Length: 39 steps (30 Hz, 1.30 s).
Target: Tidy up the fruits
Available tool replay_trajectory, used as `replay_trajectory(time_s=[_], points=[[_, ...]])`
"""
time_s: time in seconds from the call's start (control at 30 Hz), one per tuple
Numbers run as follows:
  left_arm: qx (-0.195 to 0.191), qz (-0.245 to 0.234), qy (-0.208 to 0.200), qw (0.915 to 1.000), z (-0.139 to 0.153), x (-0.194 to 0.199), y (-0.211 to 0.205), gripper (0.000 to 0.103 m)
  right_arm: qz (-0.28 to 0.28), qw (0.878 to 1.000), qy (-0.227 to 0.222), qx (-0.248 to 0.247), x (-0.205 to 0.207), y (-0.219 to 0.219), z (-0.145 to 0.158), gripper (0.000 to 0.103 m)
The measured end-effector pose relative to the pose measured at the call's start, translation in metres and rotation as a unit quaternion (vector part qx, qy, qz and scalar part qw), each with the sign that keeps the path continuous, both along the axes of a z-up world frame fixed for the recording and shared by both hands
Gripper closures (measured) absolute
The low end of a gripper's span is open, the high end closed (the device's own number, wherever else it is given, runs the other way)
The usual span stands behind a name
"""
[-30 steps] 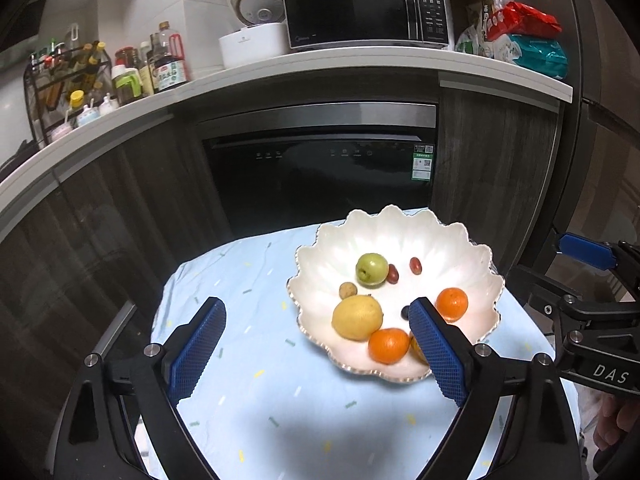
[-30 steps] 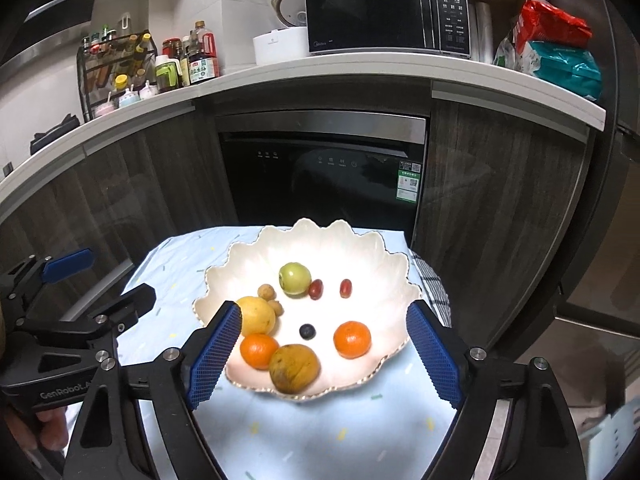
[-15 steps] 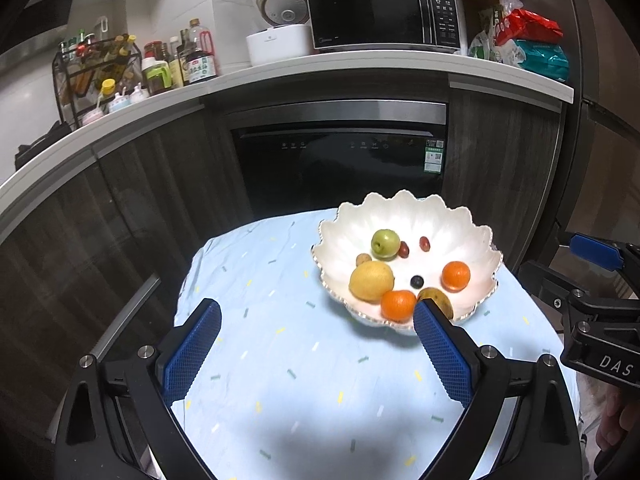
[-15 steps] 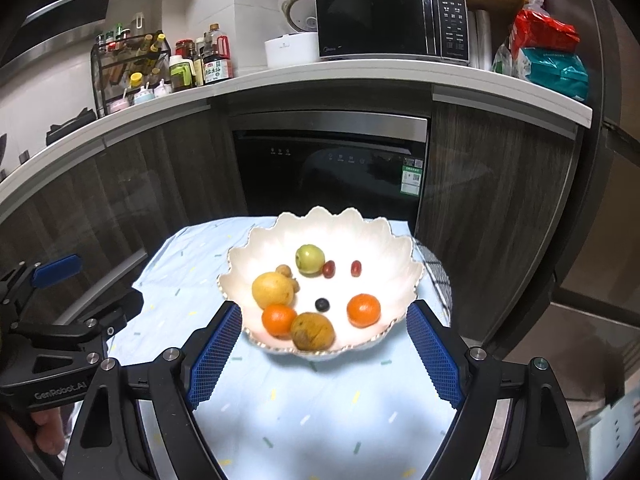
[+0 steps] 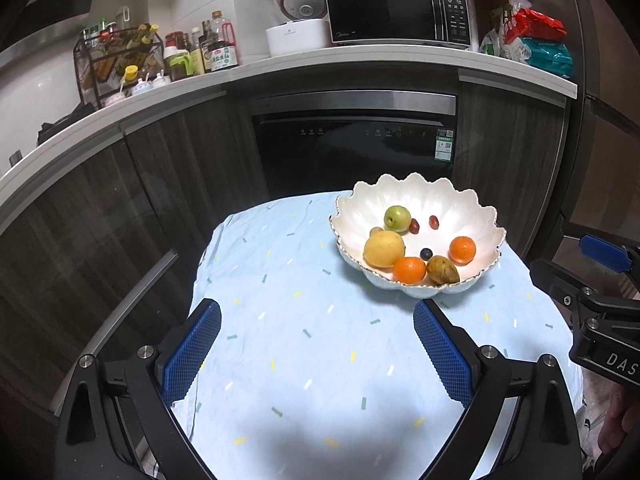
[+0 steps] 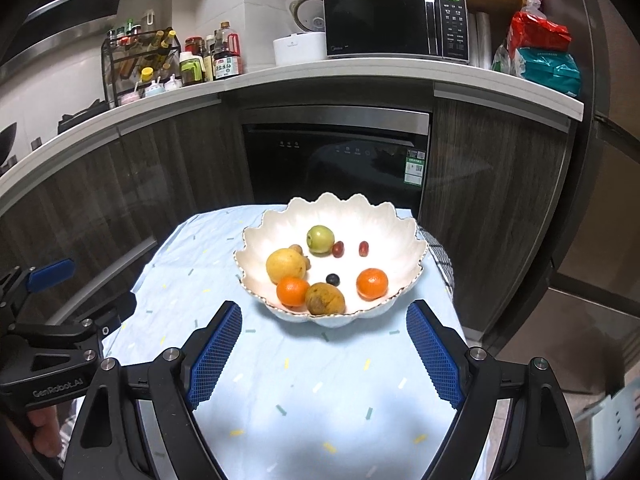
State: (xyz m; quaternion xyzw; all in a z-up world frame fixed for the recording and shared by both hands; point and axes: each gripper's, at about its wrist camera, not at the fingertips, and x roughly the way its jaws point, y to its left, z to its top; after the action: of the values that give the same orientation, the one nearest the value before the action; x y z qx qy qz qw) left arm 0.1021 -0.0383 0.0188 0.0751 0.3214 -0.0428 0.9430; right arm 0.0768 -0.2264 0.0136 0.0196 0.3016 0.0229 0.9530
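A white scalloped bowl (image 5: 472, 216) (image 6: 400, 236) stands on the light blue tablecloth (image 5: 312, 344) (image 6: 304, 380). In it lie a yellow lemon (image 5: 383, 249) (image 6: 285, 265), a green apple (image 5: 397, 218) (image 6: 320, 238), two oranges (image 5: 409, 269) (image 5: 462, 250), a brownish pear (image 5: 442, 270) (image 6: 325, 299), a dark blueberry (image 6: 332, 279) and two small red fruits (image 6: 338, 249). My left gripper (image 5: 318, 350) is open and empty, short of the bowl and to its left. My right gripper (image 6: 324, 350) is open and empty, just in front of the bowl.
Behind the table are dark cabinets and a black built-in oven (image 5: 352, 148). The counter above carries a microwave (image 6: 396, 24), a rice cooker (image 5: 298, 20) and a rack of bottles (image 5: 120, 60). A checked cloth (image 6: 440, 264) hangs at the table's right edge.
Both grippers have pulled back and up from the bowl, which now looks smaller and farther. Both stay open and empty. The fruits have not moved.
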Motion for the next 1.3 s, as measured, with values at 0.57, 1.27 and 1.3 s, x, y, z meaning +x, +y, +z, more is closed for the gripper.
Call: replay_trajectory(time_s=[0.57,1.27,1.3], points=[[-0.005,0.036,-0.01,0.9993,-0.001,-0.033,0.017,0.005,0.002,1.0,-0.003,0.013,-0.026,0.006,-0.006,0.018],[-0.006,0.041,-0.014,0.9991,0.001,-0.035,0.018,0.005,0.002,1.0,-0.005,0.012,-0.029,0.007,-0.006,0.018],[-0.006,0.041,-0.013,0.999,0.001,-0.035,0.018,0.005,0.002,1.0,-0.005,0.012,-0.029,0.006,-0.006,0.018]])
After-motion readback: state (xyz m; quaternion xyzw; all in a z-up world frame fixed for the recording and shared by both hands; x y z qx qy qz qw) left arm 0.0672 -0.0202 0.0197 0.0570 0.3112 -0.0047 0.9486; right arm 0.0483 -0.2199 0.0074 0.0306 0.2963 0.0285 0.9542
